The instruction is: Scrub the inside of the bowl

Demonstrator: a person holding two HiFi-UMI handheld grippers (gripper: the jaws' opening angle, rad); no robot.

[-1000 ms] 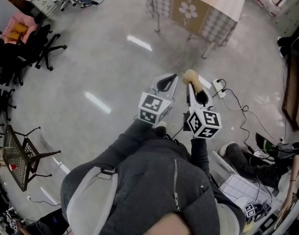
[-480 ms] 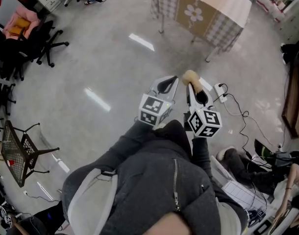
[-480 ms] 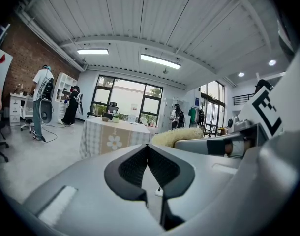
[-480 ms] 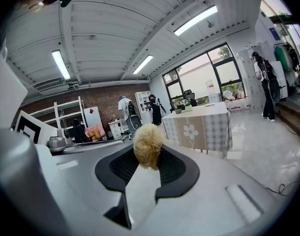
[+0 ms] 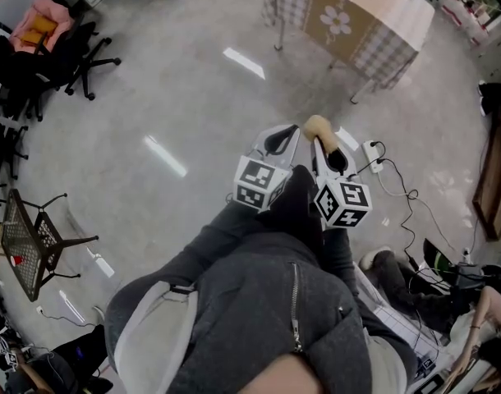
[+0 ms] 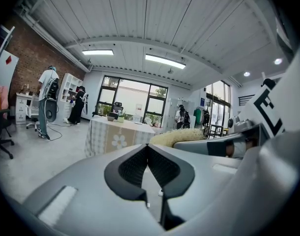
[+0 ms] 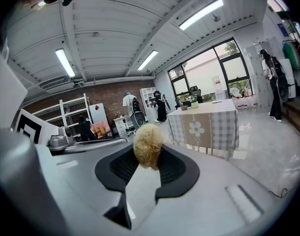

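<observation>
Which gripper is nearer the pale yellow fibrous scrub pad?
Right. The right gripper is shut on the pale yellow fibrous scrub pad; the left gripper, shut and empty, is beside it on the left.

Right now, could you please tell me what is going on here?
A person stands on the floor with a gripper in each hand. The right gripper is shut on a straw-coloured fibrous scrubber; the left gripper is shut and empty. The cloth-covered table is some way ahead, so no scrubbing has begun.

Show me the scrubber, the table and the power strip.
scrubber (image 7: 148, 144), right gripper view, middle of its fibrous ball.
table (image 5: 336, 21), head view, the flower on its cloth.
power strip (image 5: 370, 149), head view, its white body.
</observation>
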